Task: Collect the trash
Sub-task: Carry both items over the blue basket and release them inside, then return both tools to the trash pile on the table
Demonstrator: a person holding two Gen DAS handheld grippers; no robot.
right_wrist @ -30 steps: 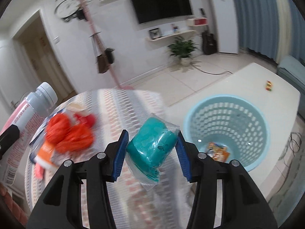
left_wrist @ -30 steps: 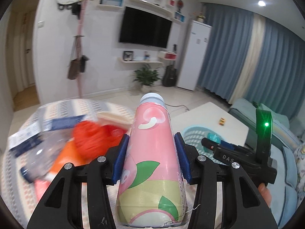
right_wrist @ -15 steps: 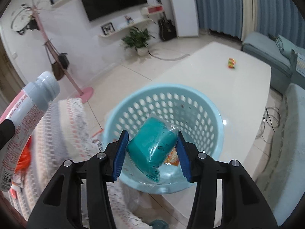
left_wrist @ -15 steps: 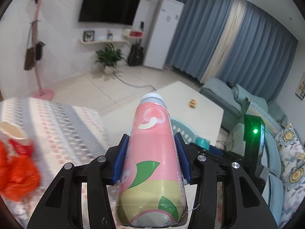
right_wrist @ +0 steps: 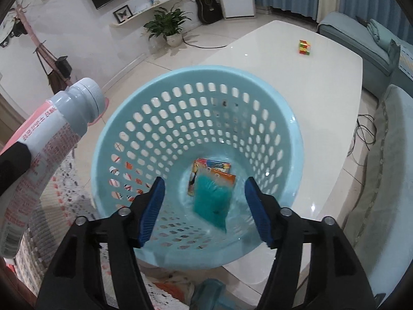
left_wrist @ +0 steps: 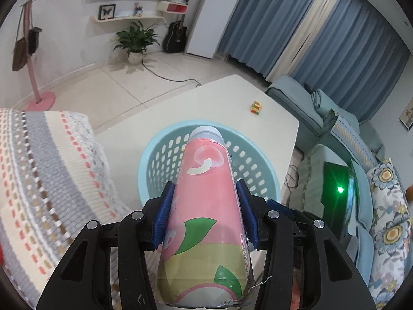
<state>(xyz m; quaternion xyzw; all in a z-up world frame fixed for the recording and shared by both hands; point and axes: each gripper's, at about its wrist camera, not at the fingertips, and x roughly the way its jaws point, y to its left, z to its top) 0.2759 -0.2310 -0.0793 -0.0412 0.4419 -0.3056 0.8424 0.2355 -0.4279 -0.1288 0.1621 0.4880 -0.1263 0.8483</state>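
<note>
Fingers (right_wrist: 151, 206) opening; teal packet (right_wrist: 212, 204) free

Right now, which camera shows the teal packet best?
The right wrist view: the teal packet, blurred, lies loose in the basket between the opening right hand-held gripper. The left wrist view hides it behind the pink bottle.

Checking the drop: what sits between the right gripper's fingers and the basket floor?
Only the teal bagged item, blurred inside the blue basket above wrappers; the opening fingers touch nothing, right wrist view.
</note>
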